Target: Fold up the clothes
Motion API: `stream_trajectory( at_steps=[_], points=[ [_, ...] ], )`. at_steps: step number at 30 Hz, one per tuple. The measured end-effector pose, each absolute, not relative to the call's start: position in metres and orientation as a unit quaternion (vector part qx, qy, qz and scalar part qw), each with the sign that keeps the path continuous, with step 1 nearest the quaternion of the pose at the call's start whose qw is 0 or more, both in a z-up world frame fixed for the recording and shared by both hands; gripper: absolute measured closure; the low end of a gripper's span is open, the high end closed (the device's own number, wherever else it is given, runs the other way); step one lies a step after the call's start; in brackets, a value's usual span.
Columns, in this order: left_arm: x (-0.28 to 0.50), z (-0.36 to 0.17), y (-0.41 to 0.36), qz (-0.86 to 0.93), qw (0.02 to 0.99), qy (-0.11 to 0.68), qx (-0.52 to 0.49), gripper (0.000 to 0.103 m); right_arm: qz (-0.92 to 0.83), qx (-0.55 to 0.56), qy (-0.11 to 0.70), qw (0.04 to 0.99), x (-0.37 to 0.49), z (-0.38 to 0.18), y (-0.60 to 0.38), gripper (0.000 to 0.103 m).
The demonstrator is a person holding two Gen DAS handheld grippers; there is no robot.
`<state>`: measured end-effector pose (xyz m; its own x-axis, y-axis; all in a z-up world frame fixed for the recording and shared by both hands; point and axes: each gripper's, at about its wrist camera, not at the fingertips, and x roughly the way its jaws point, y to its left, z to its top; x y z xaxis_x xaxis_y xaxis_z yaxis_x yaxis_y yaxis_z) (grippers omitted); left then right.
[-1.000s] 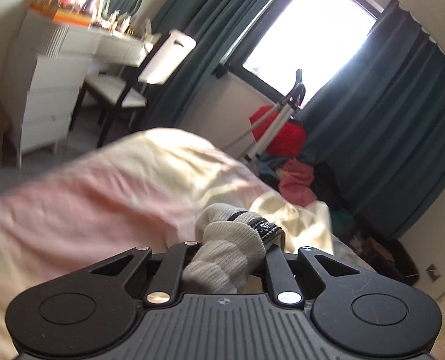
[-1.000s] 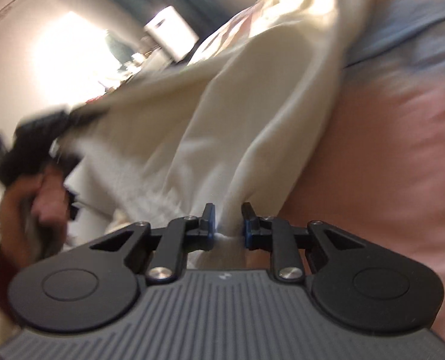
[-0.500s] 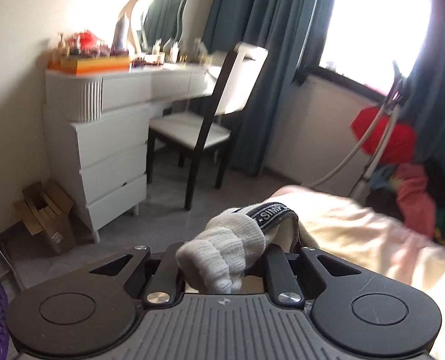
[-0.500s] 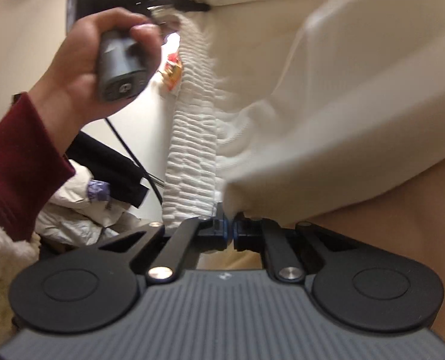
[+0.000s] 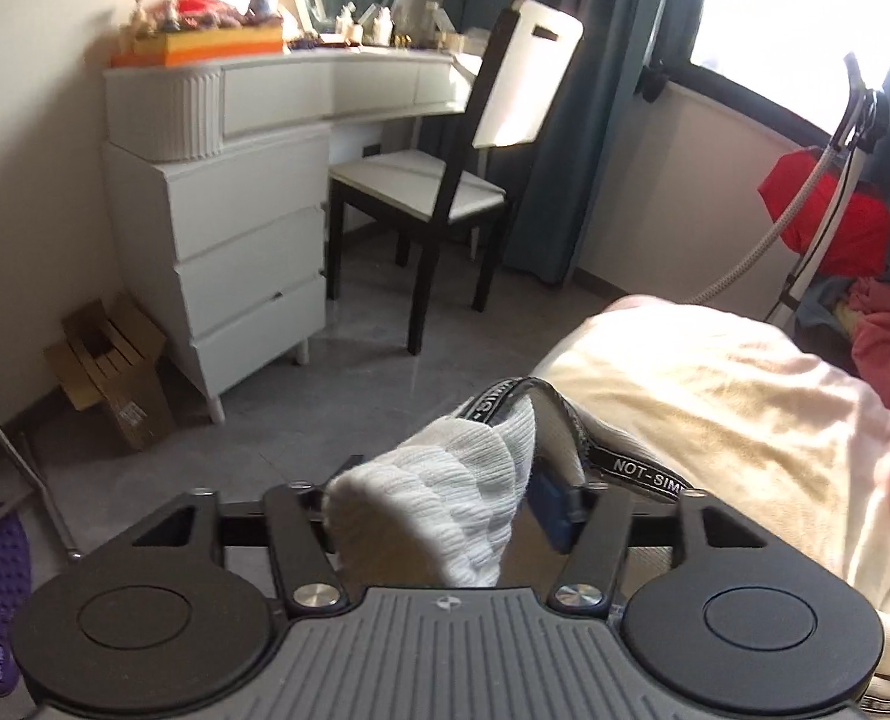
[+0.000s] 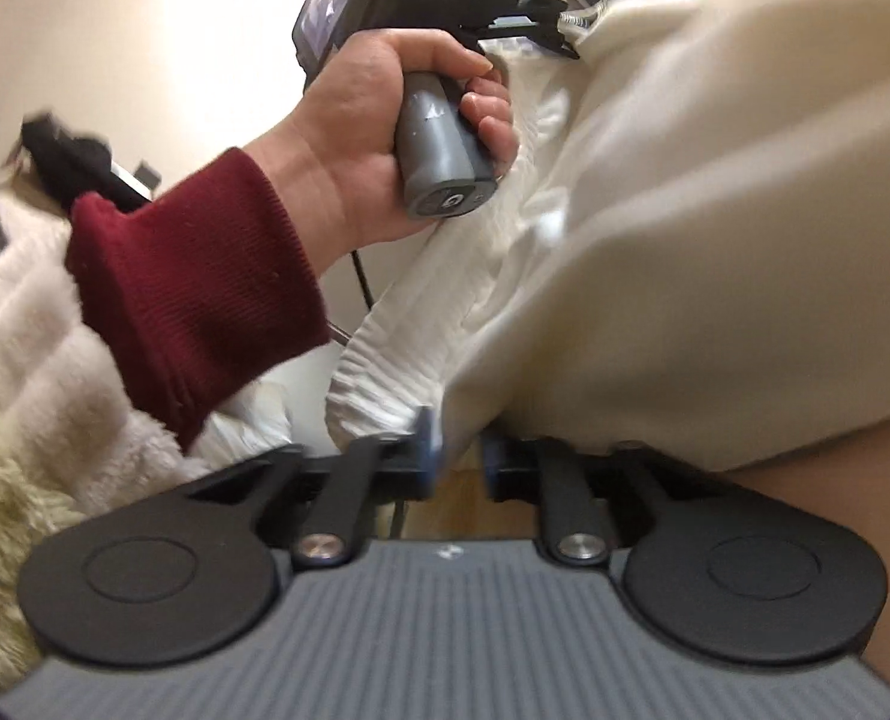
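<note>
A cream garment with a white ribbed waistband hangs between my two grippers. My left gripper [image 5: 439, 510] is shut on the ribbed waistband [image 5: 445, 510], with a black lettered strap [image 5: 637, 471] looped beside it. My right gripper [image 6: 457, 462] is shut on the other end of the waistband [image 6: 379, 396]; the cream cloth [image 6: 715, 240] drapes above and to the right. In the right wrist view the person's hand [image 6: 385, 120] holds the left gripper's grey handle, raised at the garment's top edge.
The bed with a cream and pink cover [image 5: 745, 408] lies at right. A white dresser [image 5: 235, 228] and black chair [image 5: 445, 192] stand across the grey floor. A cardboard box [image 5: 115, 372] sits by the dresser. Red and pink clothes [image 5: 835, 240] pile near the window.
Both grippers have lifted the garment off the bed. The left gripper has swung left toward the dresser and floor. The waistband now stretches between the grippers.
</note>
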<state>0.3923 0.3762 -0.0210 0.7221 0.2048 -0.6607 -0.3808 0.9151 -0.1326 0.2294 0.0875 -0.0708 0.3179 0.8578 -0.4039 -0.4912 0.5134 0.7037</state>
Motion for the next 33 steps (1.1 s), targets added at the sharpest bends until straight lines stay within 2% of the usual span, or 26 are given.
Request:
stream_trajectory(
  at_steps=[1,2,4,13,21,25,29,33],
  points=[
    [0.38,-0.011,0.373,0.16,0.923,0.327,-0.128,0.016,0.431,0.222,0.384,0.786,0.222,-0.061,0.081,0.054],
    [0.368,0.0,0.369,0.159,0.927,0.317,-0.124,0.015,0.429,0.217,0.377,0.792,0.214,-0.051,0.073,0.033],
    [0.338,0.02,0.357,0.15,0.936,0.296,-0.112,0.014,0.42,0.203,0.358,0.809,0.194,-0.032,0.054,0.019],
    [0.168,0.069,0.24,0.056,0.967,0.233,-0.083,0.014,0.351,0.1,0.269,0.891,0.078,0.042,-0.057,0.02],
    [0.06,0.044,0.124,-0.036,0.973,0.214,-0.074,0.013,0.247,0.051,0.215,0.943,0.023,0.038,-0.148,0.02],
    [0.058,0.004,0.079,-0.065,0.962,0.254,-0.082,0.014,0.196,0.084,0.199,0.957,0.029,0.036,-0.19,0.02],
    [0.077,-0.03,0.036,-0.063,0.957,0.281,-0.027,0.019,0.144,0.116,0.182,0.966,0.035,0.033,-0.231,0.02],
    [0.123,-0.049,0.005,-0.06,0.957,0.282,0.021,0.019,0.106,0.137,0.174,0.969,0.055,0.016,-0.25,0.02]
  ],
)
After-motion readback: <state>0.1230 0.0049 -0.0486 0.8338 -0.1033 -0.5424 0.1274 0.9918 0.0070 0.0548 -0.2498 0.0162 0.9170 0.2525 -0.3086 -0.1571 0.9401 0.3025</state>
